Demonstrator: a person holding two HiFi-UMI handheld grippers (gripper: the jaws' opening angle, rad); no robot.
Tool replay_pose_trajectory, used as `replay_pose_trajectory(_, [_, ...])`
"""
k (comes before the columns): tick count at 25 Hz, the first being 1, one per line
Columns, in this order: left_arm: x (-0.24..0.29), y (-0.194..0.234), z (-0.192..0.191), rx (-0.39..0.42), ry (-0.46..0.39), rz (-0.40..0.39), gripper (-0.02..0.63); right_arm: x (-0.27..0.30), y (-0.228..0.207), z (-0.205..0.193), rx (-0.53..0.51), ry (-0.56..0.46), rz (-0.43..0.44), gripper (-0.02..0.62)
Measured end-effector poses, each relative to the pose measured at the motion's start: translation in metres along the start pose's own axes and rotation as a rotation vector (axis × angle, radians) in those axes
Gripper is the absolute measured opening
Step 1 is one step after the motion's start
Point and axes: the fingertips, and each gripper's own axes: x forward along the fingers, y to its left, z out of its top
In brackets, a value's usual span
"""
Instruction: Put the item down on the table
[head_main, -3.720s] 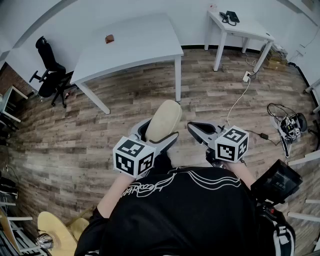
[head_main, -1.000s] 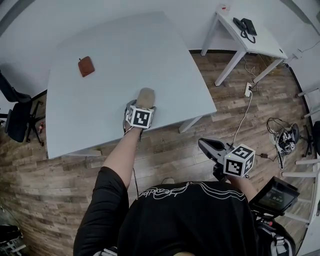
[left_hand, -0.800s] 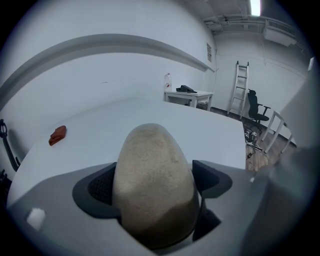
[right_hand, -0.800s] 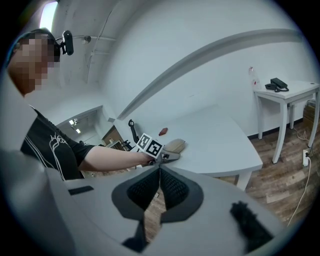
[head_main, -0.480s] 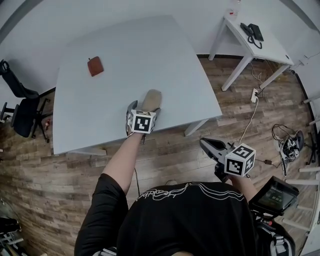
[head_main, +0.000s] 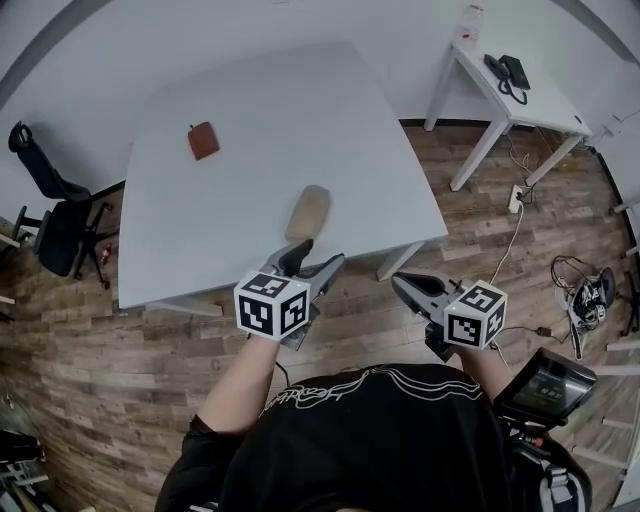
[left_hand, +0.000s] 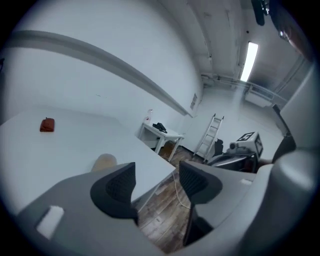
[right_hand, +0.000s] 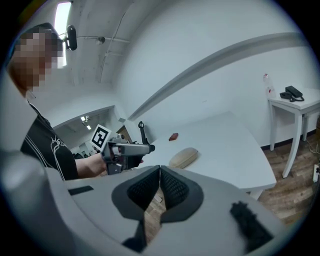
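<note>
The item, a beige oval pad (head_main: 308, 211), lies flat on the white table (head_main: 250, 120) near its front edge. My left gripper (head_main: 312, 262) hovers just off that edge, a short way back from the pad. Its jaws are closing with nothing between them. In the left gripper view the pad (left_hand: 104, 161) shows beyond the left jaw of the gripper (left_hand: 157, 182). My right gripper (head_main: 400, 283) is held over the wooden floor, shut and empty. The right gripper view looks past its closed jaws (right_hand: 160, 187) at the pad (right_hand: 183, 156) and the left gripper (right_hand: 142, 147).
A small red-brown thing (head_main: 203, 140) lies at the table's far left. A smaller white table (head_main: 520, 95) with a black phone (head_main: 510, 72) stands at the right. A black office chair (head_main: 55, 215) is at the left, and cables (head_main: 575, 280) lie on the floor at the right.
The left gripper has let go of the beige pad and drawn back off the table toward the person. The pad stays on the table. The right gripper has barely moved.
</note>
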Motion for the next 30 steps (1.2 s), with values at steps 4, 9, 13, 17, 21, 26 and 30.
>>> replay_pose_trajectory(4, [-0.019, -0.035, -0.011, 0.073, 0.020, -0.054, 0.052, 0.003, 0.010, 0.007, -0.034, -0.012, 0.026, 0.009])
replay_pose_trajectory(9, [-0.030, -0.068, -0.029, 0.121, 0.042, -0.135, 0.005, 0.008, 0.022, 0.009, -0.023, -0.052, 0.077, 0.009])
replay_pose_trajectory(13, [-0.030, -0.085, -0.040, 0.117, 0.067, -0.173, 0.003, 0.009, 0.033, 0.003, -0.005, -0.048, 0.116, 0.009])
replay_pose_trajectory(17, [-0.032, -0.095, -0.044, 0.116, 0.085, -0.194, 0.003, 0.003, 0.043, 0.000, 0.016, -0.055, 0.139, 0.009])
replay_pose_trajectory(21, [-0.037, -0.090, -0.045, 0.056, 0.071, -0.182, 0.003, 0.005, 0.049, -0.004, -0.011, -0.036, 0.133, 0.008])
replay_pose_trajectory(26, [-0.038, -0.083, -0.048, -0.017, 0.071, -0.196, 0.003, 0.012, 0.052, -0.006, -0.003, -0.013, 0.125, 0.008])
replay_pose_trajectory(30, [-0.044, -0.096, -0.045, -0.023, 0.035, -0.205, 0.003, -0.001, 0.059, -0.009, -0.009, -0.020, 0.117, 0.008])
